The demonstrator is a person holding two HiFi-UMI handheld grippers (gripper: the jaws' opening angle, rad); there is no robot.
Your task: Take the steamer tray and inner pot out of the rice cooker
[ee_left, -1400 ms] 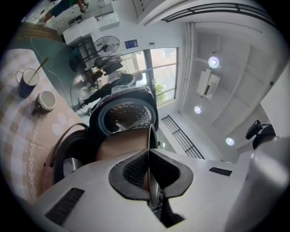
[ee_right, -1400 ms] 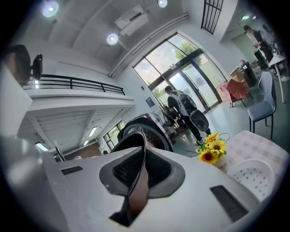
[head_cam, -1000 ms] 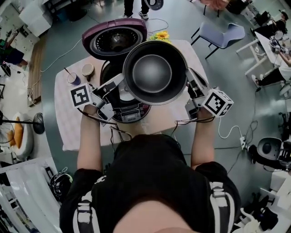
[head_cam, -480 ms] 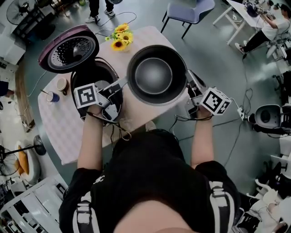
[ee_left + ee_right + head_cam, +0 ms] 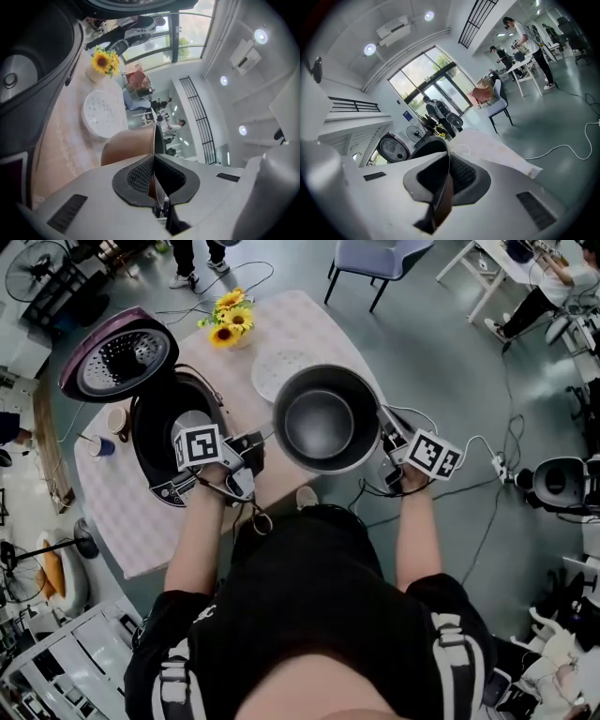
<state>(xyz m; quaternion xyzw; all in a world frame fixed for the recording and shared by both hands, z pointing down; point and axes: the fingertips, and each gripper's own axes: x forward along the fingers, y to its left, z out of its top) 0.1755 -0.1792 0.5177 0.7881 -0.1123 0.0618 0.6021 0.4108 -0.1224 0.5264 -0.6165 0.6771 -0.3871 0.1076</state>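
While the left tool (image 5: 262, 444) and right tool (image 5: 384, 442) each squeeze its rim, the inner pot (image 5: 321, 418) hangs over the counter (image 5: 131, 512), beside the open rice cooker (image 5: 150, 420). The white steamer tray (image 5: 275, 371) lies on the counter nearby.

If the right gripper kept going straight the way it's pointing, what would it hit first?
The pot: the right gripper is shut on its rim, so the pot's bowl lies straight ahead of it.
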